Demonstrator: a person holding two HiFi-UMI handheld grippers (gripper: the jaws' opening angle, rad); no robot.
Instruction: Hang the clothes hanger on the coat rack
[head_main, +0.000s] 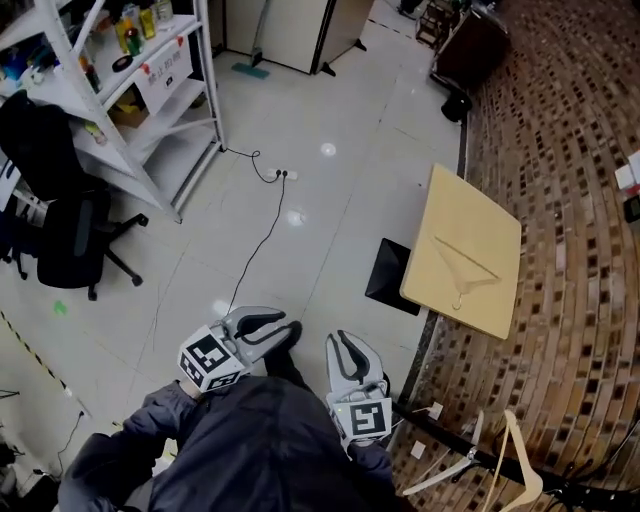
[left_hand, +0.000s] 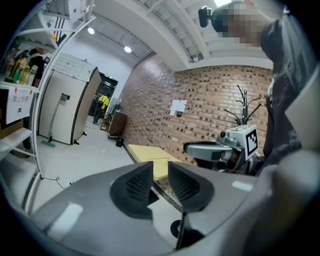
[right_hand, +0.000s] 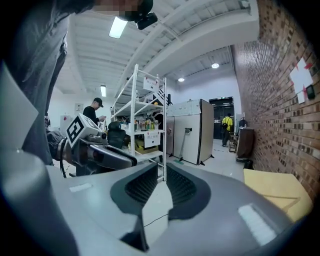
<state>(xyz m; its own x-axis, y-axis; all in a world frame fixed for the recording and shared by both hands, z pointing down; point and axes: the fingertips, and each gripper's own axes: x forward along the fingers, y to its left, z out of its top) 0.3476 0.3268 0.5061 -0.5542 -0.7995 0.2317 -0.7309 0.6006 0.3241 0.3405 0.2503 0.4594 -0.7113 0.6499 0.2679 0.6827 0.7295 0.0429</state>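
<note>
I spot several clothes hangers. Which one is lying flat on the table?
The tan hanger, lying on the yellowish table. The white hanger and the cream hanger are off the table, at the bottom of the head view.

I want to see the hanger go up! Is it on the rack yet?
Not yet. Done: nothing, the hanger lies on the table. In hand: nothing, the left hand-held gripper and right hand-held gripper are shut and empty. Left: grab the hanger, hang it on the rack.
</note>
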